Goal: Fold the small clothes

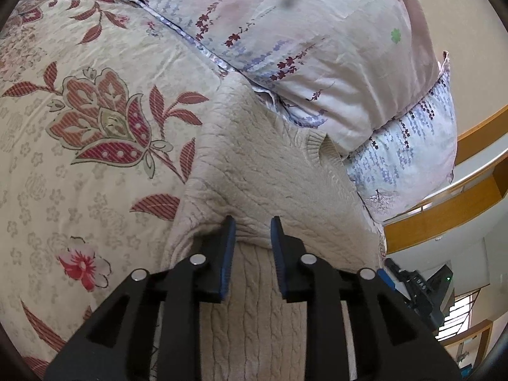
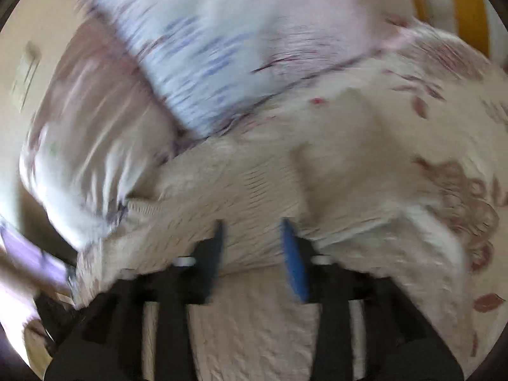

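A cream cable-knit sweater (image 1: 270, 165) lies on a floral bedspread (image 1: 95, 111), its far end against the pillows. My left gripper (image 1: 252, 225) rests low on it with its jaws a little apart. A folded edge of the knit runs across its fingertips, and flat knit shows in the gap, not pinched. The right wrist view is blurred by motion. In it my right gripper (image 2: 252, 225) stands open over the same sweater (image 2: 254, 184), with knit below the gap and nothing squeezed between the pads.
Pale pillows with purple flower print (image 1: 317, 31) are piled behind the sweater, also seen as pillows (image 2: 222, 47). A wooden headboard shelf (image 1: 444, 209) runs at the right. A lilac sleeve (image 2: 25, 254) shows at the left edge. Bedspread (image 2: 412, 111) stretches to the right.
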